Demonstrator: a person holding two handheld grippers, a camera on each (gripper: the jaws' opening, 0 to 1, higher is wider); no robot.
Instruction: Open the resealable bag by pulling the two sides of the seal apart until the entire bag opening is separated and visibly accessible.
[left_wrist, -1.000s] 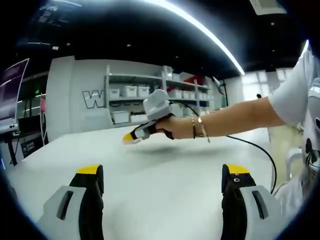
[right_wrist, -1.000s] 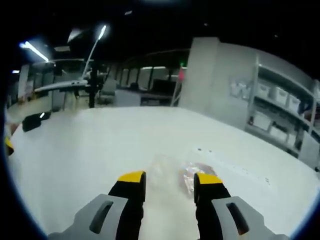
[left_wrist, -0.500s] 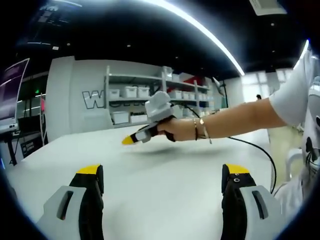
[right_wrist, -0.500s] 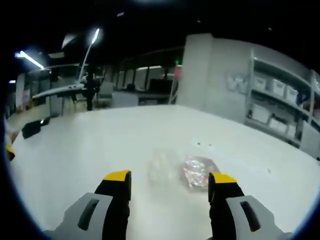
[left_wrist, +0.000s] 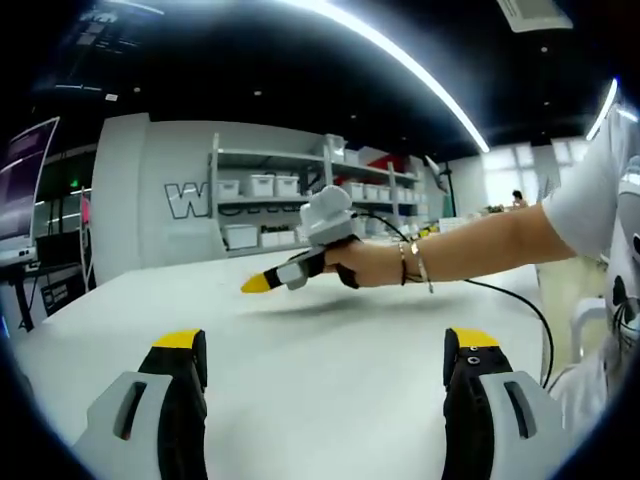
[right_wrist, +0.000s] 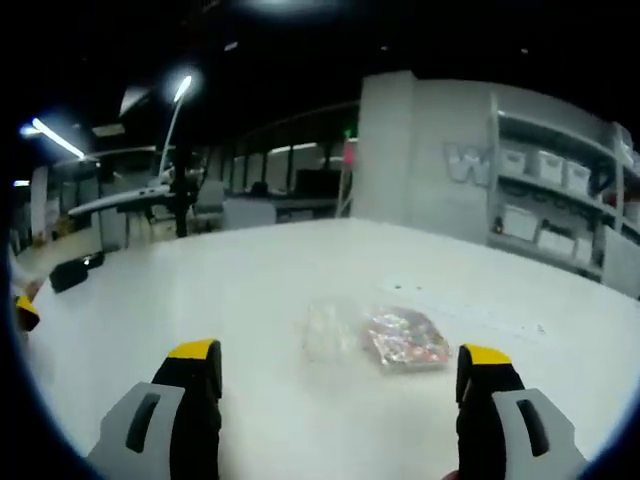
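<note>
The right gripper (right_wrist: 340, 362) has spread wide, empty, framing the resealable bag (right_wrist: 378, 337) mid-desk (right_wrist: 250, 290); the left gripper (left_wrist: 324, 358) waits, wide and empty.

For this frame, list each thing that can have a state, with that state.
resealable bag: flat on the table, untouched, contents at one end; seal state cannot be told.
right tongs: open wide, empty, bag ahead between the jaws.
left tongs: open, empty, above the bare table.

Right claw (right_wrist: 338, 372) jaws wide; blurry, seemingly clear bag (right_wrist: 375, 338) beyond.
</note>
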